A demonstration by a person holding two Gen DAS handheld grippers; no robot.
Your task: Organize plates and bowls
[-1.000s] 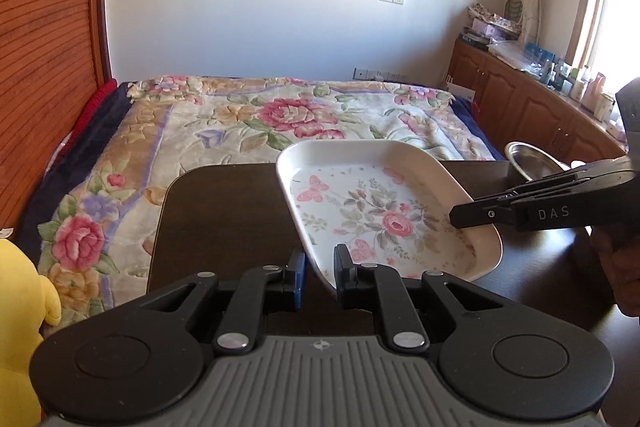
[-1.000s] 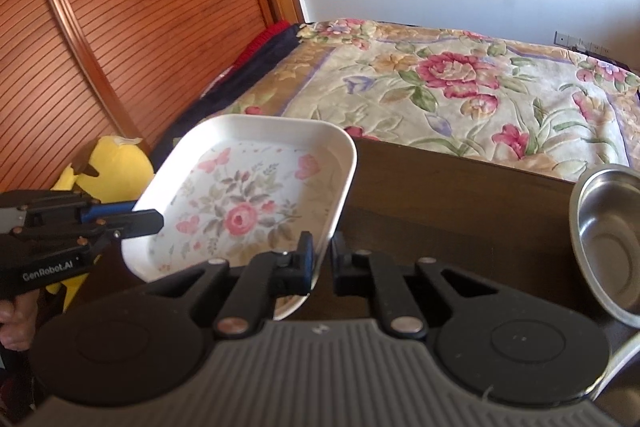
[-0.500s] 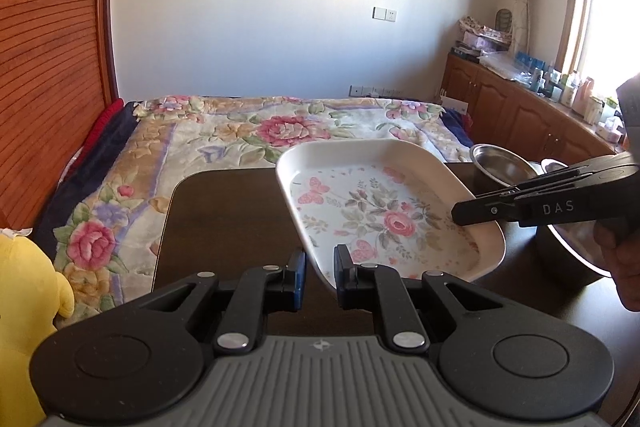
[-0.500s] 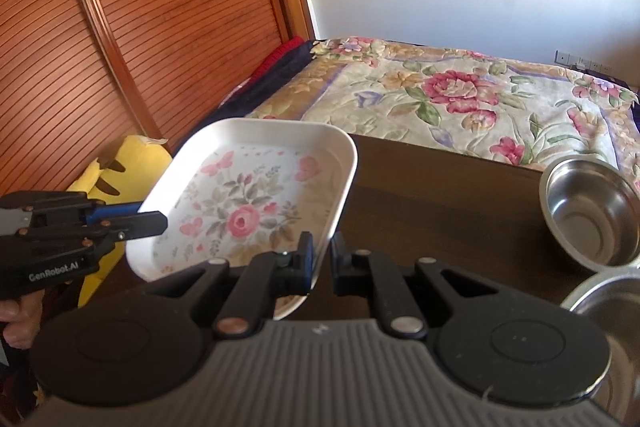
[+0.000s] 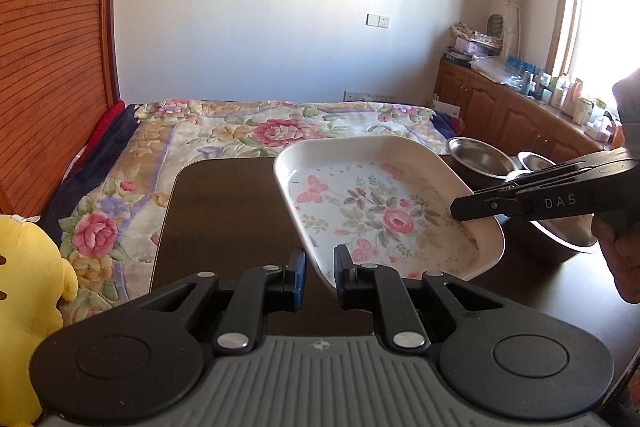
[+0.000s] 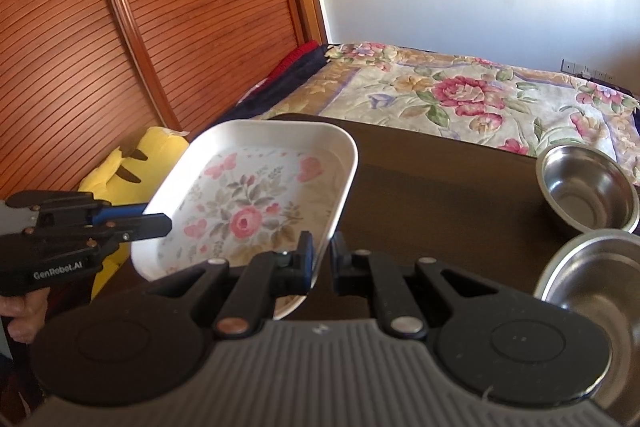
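Left wrist, white floral-printed plate, tilted

The nearer steel bowl is cut off by the right edge; countertop clutter is too small to identify.

A home bedroom: floral-quilted bed, slatted wooden wardrobe doors, cluttered wooden cabinets under a window.

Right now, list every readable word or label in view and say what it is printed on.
"DAS": white letters on the side of the right claw.
"GenRobot.AI": white letters on the body of the left claw.
Labels on the bottles along the windowsill counter: too small to read.
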